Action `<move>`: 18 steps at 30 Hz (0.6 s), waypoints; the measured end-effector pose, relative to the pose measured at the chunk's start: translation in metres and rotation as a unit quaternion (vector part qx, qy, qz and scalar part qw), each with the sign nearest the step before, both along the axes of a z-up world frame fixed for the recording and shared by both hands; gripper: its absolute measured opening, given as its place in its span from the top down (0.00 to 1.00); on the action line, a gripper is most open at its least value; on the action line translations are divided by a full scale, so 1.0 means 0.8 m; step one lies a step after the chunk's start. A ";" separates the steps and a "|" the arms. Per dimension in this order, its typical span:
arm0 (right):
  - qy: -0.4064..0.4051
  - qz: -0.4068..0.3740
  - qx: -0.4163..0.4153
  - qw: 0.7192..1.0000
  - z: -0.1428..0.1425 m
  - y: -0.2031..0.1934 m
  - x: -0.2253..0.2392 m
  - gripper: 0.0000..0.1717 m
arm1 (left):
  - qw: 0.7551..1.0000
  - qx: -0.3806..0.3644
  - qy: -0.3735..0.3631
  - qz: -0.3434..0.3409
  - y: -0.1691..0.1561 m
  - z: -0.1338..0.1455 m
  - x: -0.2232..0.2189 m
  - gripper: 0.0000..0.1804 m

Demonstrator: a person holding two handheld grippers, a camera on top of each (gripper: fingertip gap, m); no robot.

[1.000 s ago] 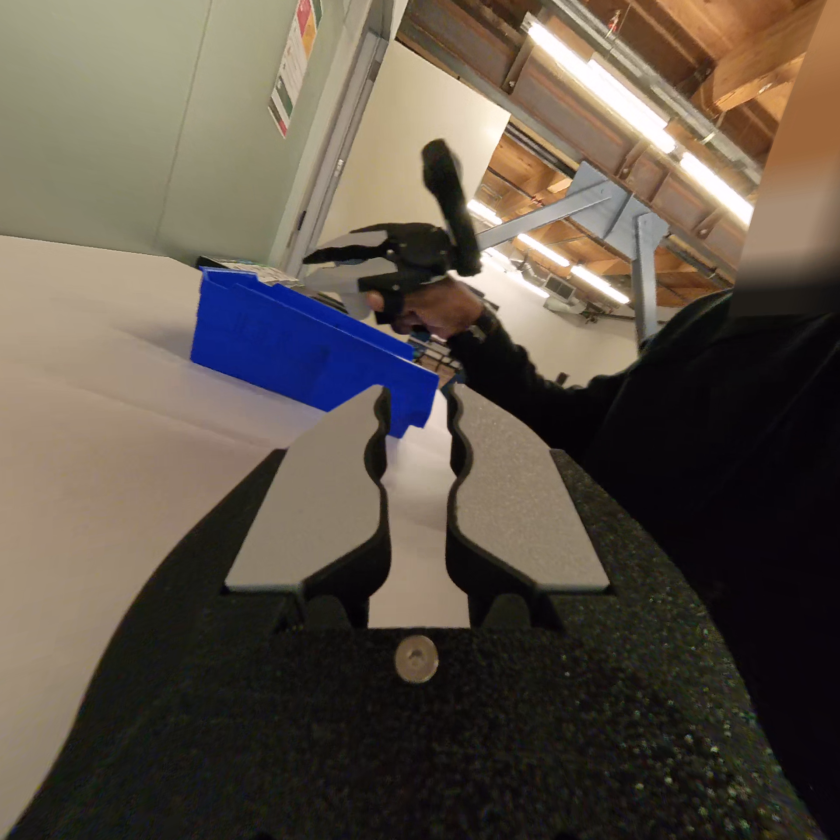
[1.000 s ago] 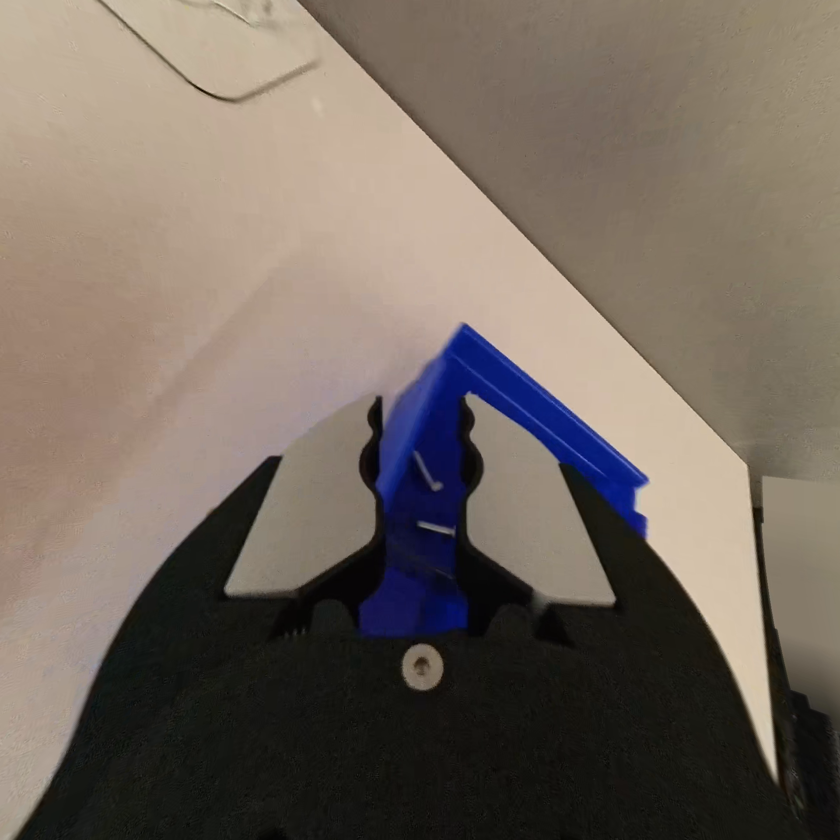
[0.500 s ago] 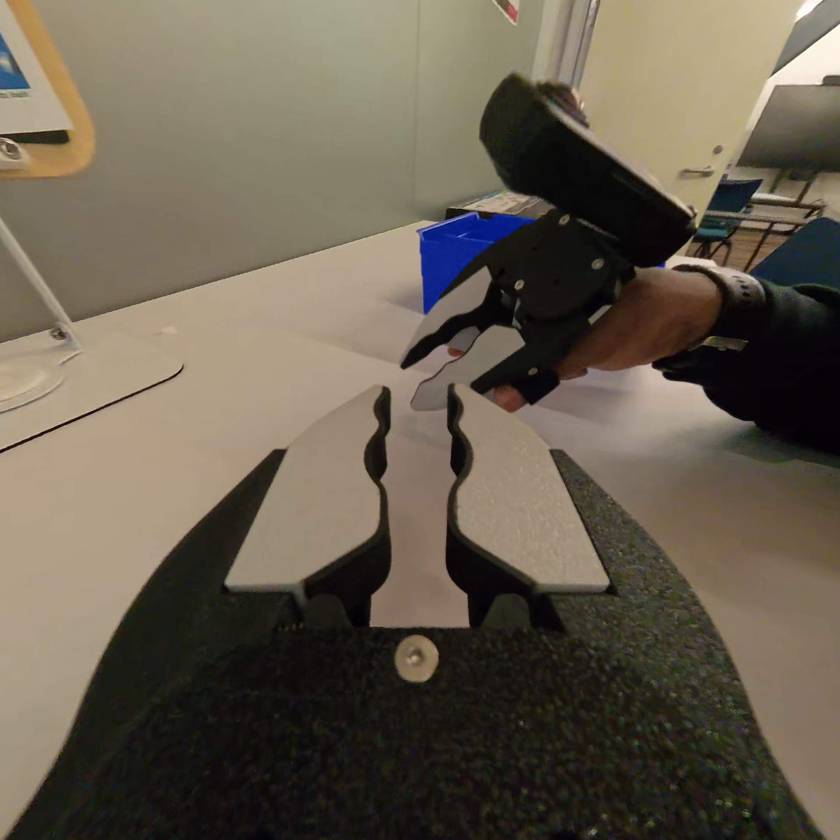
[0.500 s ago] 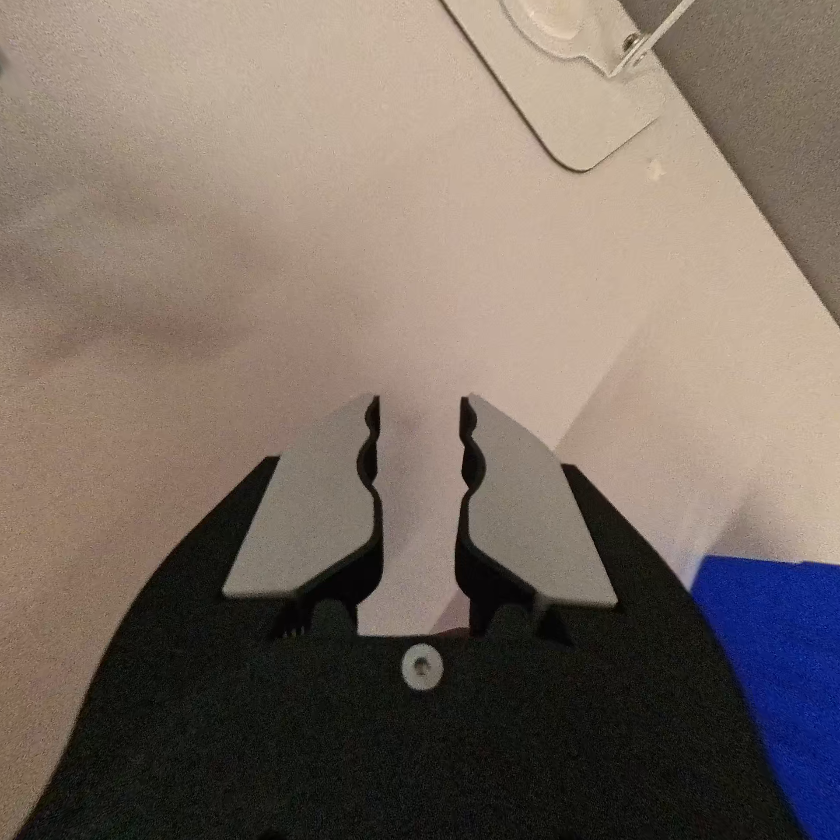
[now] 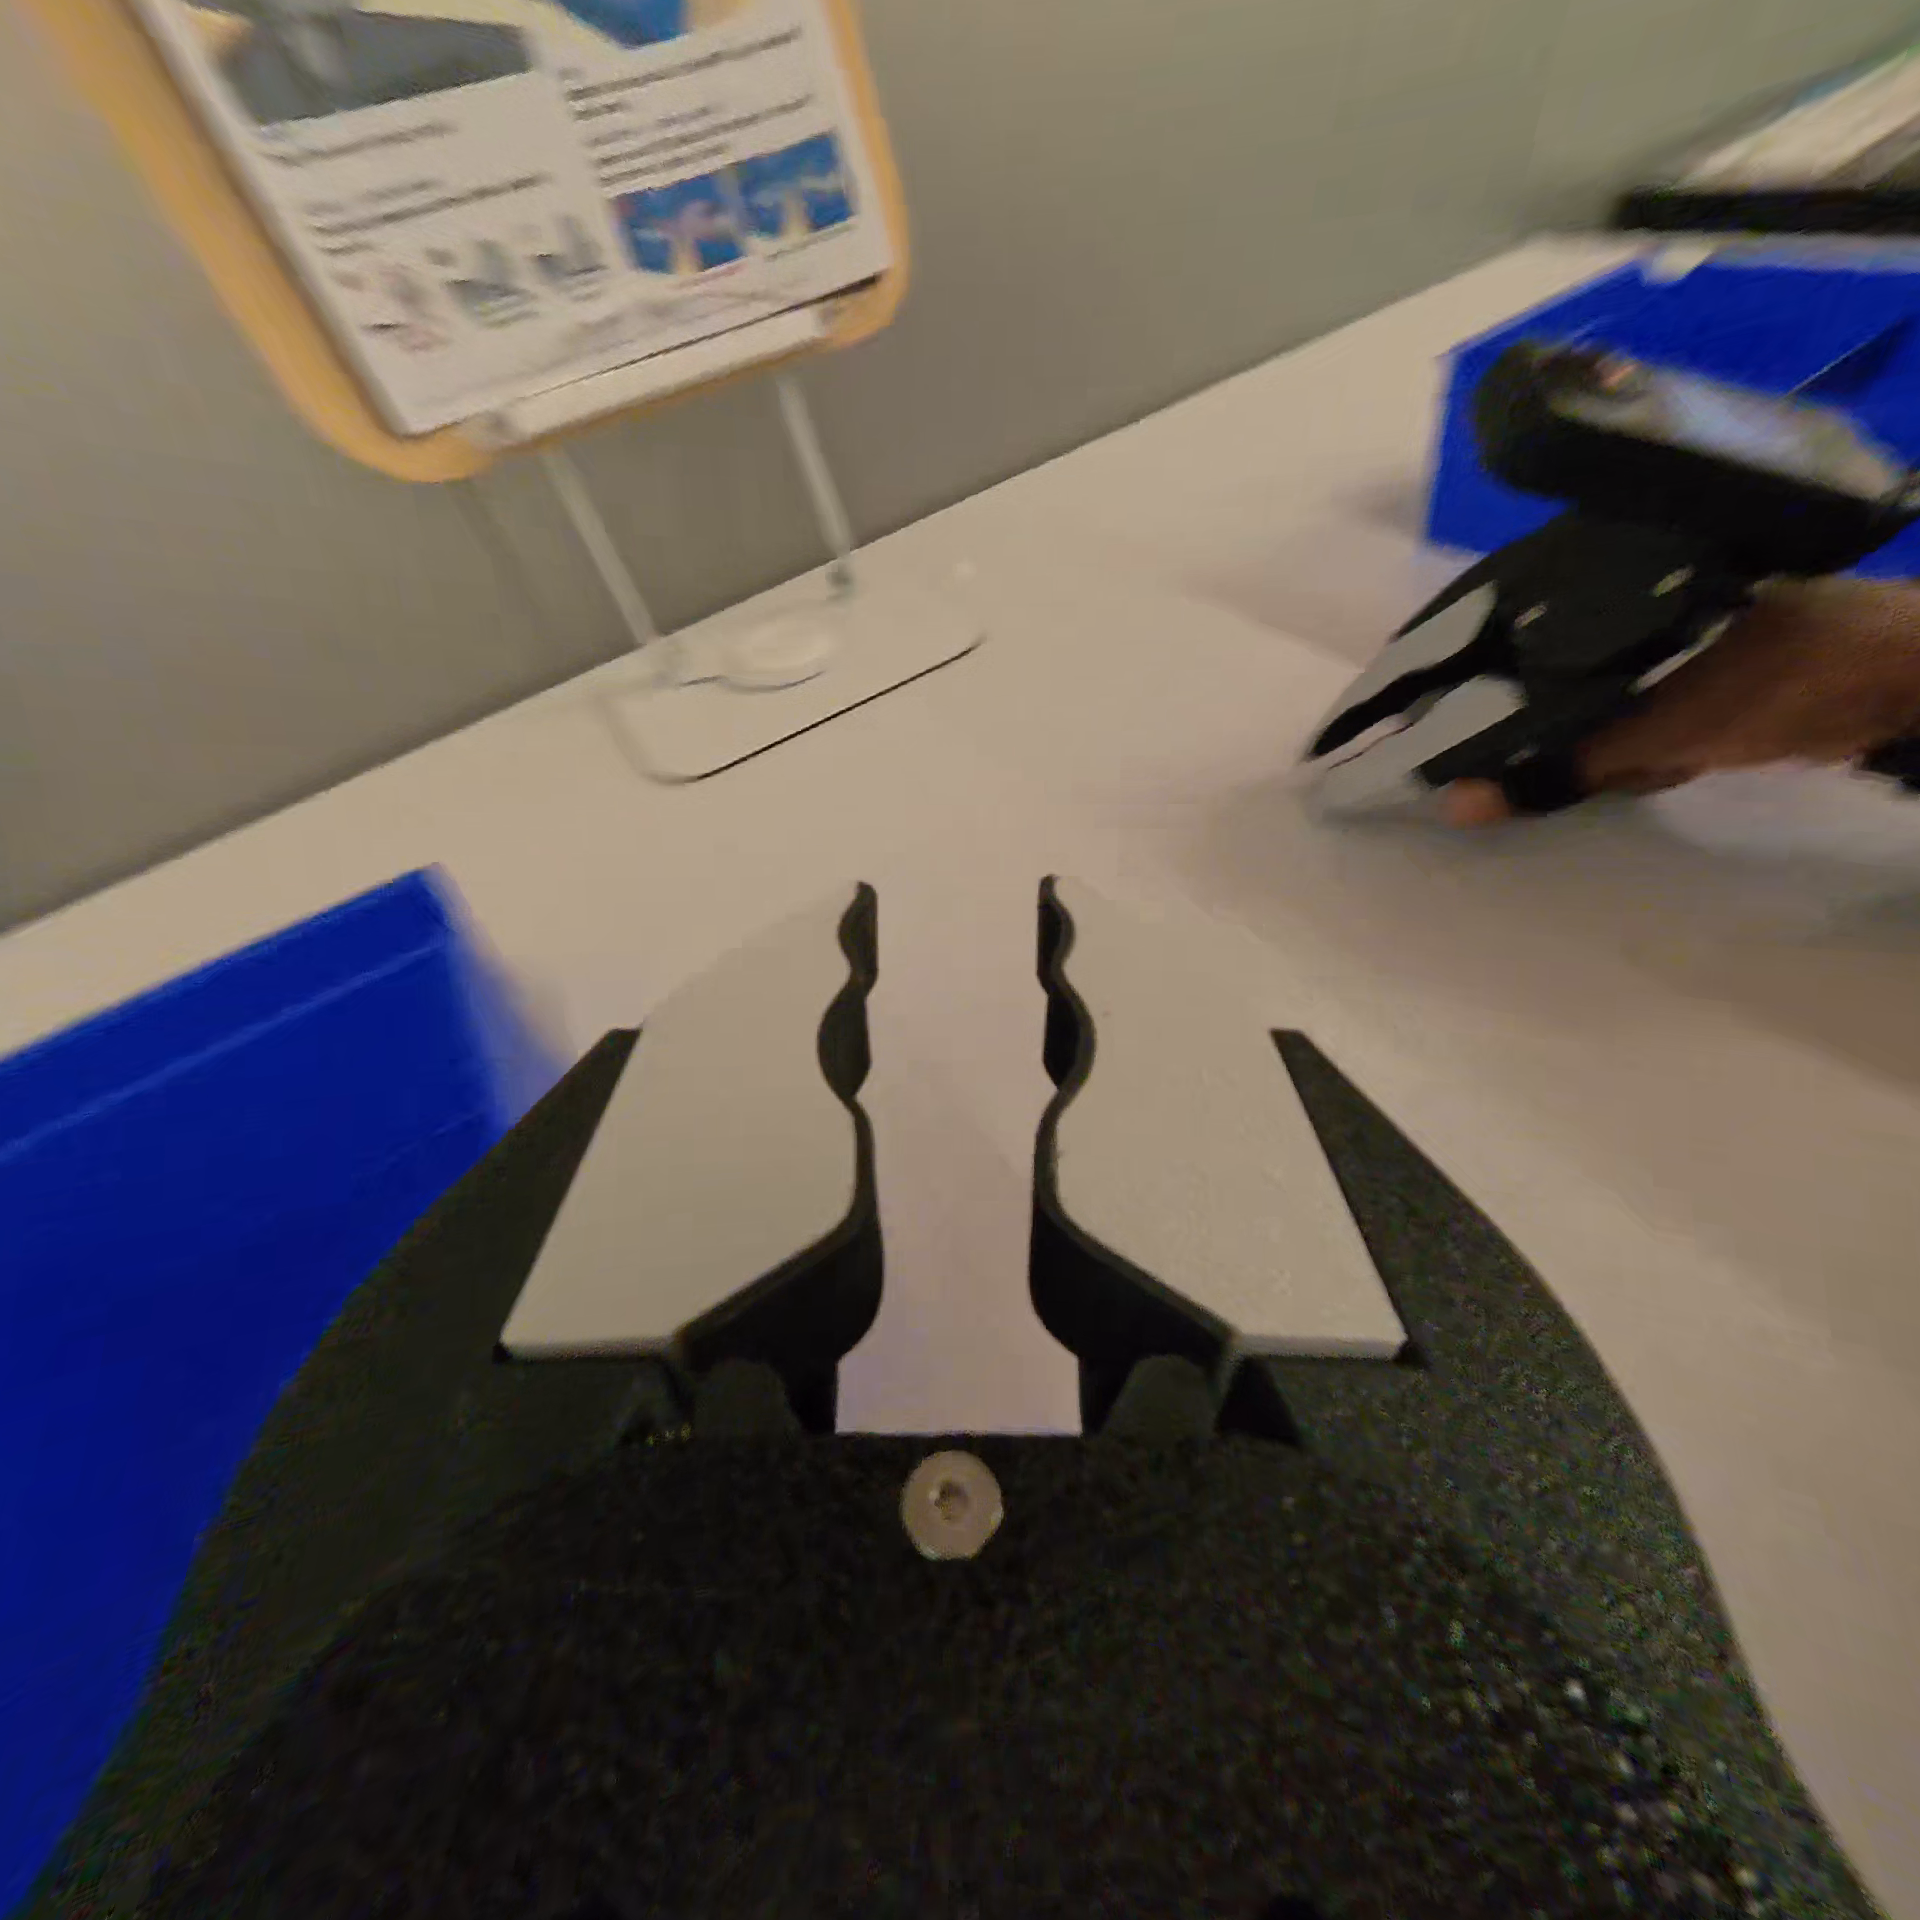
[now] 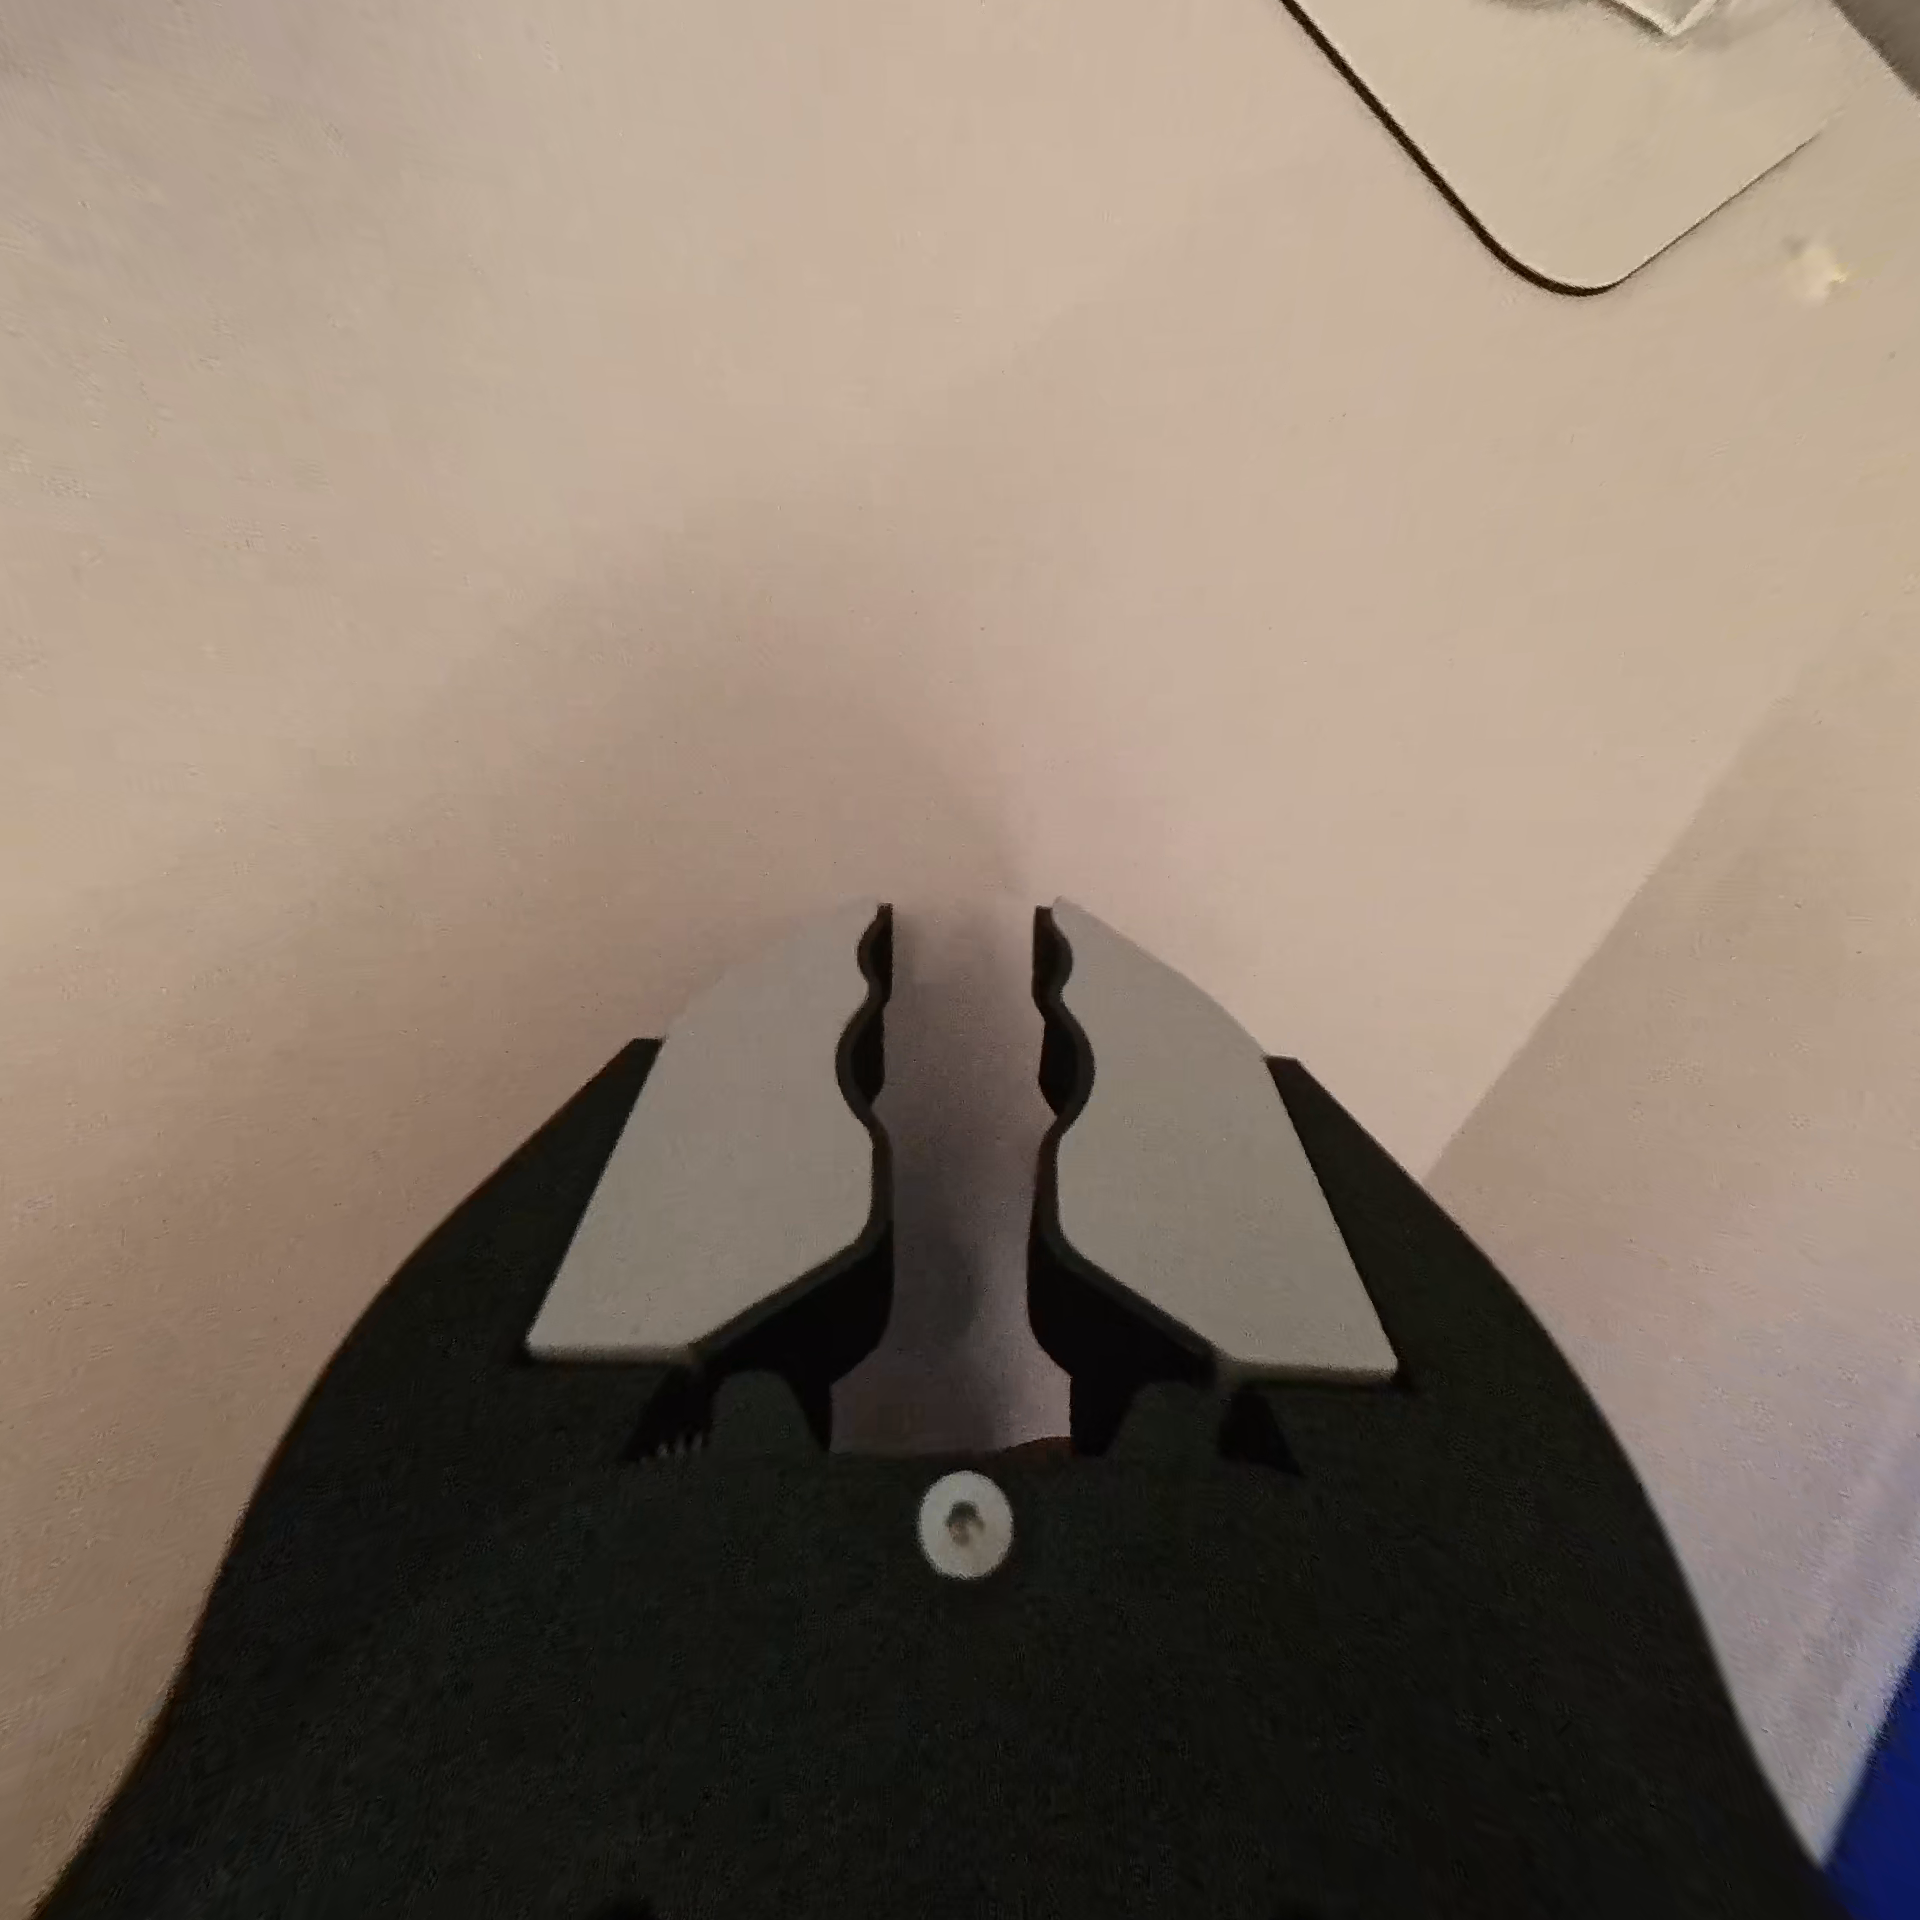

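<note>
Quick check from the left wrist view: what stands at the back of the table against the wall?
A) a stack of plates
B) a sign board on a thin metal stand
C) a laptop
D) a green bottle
B: a wood-edged sign board rises on thin metal legs from a flat base plate on the white table.

In the left wrist view, the blue bin (image 5: pixel 197 1195) at lower left is smeared by motion and cut by the frame's left edge. At right, a second blue bin (image 5: pixel 1662 343) is blurred and partly hidden behind the right gripper (image 5: pixel 1340 753), itself streaked, its holding hand (image 5: pixel 1756 696) running off the right edge. The sign board (image 5: pixel 540 208) at top is cropped and too blurred to read. In the right wrist view, the stand's base plate (image 6: pixel 1558 114) is cut off at the top, and a blue sliver (image 6: pixel 1891 1787) shows only at the lower right edge.
</note>
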State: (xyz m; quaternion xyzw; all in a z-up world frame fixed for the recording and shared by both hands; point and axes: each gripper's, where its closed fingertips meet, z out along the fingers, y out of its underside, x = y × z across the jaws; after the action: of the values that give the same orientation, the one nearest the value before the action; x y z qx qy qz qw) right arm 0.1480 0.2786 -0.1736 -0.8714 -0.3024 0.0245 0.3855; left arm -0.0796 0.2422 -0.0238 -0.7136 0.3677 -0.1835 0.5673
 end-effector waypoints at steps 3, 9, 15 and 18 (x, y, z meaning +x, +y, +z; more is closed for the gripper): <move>0.015 -0.001 -0.005 1.000 0.000 0.000 0.001 0.84 | 0.994 -0.006 0.093 0.061 0.012 0.023 -0.090 0.84; 0.020 0.001 -0.007 1.000 0.000 0.000 0.001 0.83 | 0.958 -0.202 0.199 0.037 0.065 -0.043 -0.186 0.84; 0.029 0.007 -0.009 1.000 -0.001 -0.003 0.000 0.83 | 0.892 -0.353 0.278 0.052 0.097 -0.147 -0.208 0.84; 0.032 0.011 -0.010 0.999 -0.001 -0.004 0.000 0.82 | 0.891 -0.371 0.252 0.066 0.109 -0.162 -0.202 0.84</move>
State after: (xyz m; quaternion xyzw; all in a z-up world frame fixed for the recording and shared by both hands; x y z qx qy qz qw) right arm 0.1480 0.2755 -0.1746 -0.8707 -0.2993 0.0595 0.3856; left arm -0.2409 0.3294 -0.1537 -0.9172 0.3552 -0.0824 0.1606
